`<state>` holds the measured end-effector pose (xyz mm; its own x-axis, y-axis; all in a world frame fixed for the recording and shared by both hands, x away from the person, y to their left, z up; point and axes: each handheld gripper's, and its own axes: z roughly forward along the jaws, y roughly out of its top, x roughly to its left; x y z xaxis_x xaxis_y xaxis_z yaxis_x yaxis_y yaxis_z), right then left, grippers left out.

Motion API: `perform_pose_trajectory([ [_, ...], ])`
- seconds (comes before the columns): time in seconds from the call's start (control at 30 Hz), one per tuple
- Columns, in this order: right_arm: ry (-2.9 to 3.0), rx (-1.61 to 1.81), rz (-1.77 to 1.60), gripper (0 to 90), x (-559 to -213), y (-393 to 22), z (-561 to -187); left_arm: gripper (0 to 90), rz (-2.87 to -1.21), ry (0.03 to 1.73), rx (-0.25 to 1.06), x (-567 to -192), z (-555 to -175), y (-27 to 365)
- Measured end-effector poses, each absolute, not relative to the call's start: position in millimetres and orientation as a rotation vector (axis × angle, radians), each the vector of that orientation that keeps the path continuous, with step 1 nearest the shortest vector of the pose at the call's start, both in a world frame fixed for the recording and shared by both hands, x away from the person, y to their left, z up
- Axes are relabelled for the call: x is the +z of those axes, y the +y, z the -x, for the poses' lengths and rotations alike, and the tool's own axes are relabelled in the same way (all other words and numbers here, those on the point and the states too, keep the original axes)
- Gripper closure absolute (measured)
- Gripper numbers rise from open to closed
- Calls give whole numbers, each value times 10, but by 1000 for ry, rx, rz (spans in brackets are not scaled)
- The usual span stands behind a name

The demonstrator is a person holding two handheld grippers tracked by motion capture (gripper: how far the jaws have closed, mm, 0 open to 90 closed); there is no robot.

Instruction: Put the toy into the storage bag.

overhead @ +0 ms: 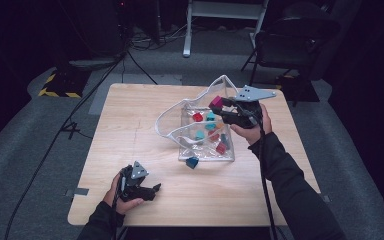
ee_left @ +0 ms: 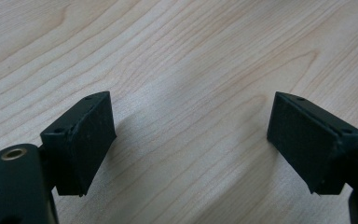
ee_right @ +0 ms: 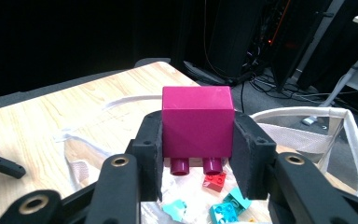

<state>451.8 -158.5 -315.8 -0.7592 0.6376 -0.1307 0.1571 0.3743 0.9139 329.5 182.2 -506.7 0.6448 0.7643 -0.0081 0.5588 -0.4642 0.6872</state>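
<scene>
A clear plastic bag (overhead: 200,130) with a white rim lies open on the wooden table (overhead: 130,130), with several red, teal and blue bricks inside. A magenta brick (ee_right: 196,122) is clamped between the jaws of my right gripper (ee_right: 198,149), studs pointing down, held above the bag's mouth (ee_right: 317,126); in the high view the same magenta brick (overhead: 216,102) sits at the right gripper (overhead: 219,106) tip. My left gripper (overhead: 155,189) rests on the table near the front left edge, and in its own view the left gripper (ee_left: 191,135) stands open over bare wood.
A dark blue brick (overhead: 192,162) lies on the table just in front of the bag. Beyond the table stand a black chair (overhead: 290,45), a white desk frame (overhead: 225,20) and cables on the floor.
</scene>
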Motion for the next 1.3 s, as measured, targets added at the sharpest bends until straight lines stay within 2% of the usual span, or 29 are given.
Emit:
perform_pose_trajectory([
  [0.17,2170,1353,-705,588,-3190,-1569,-4558,154,-2196,1025,396,-5065,-3295,1823],
  [0.27,2170,1356,-726,533,-3212,-1572,-4586,154,-2195,1024,397,-5067,-3295,1822],
  [0.57,2168,1373,-709,507,-3225,-1625,-4529,154,-2195,1022,398,-5068,-3296,1821],
  [0.97,2134,1402,-690,487,-3164,-1954,-4314,154,-2199,1022,400,-5064,-3300,1817],
  [1.3,2133,1374,-700,462,-3330,-2260,-4116,154,-2195,1024,402,-5066,-3309,1737],
])
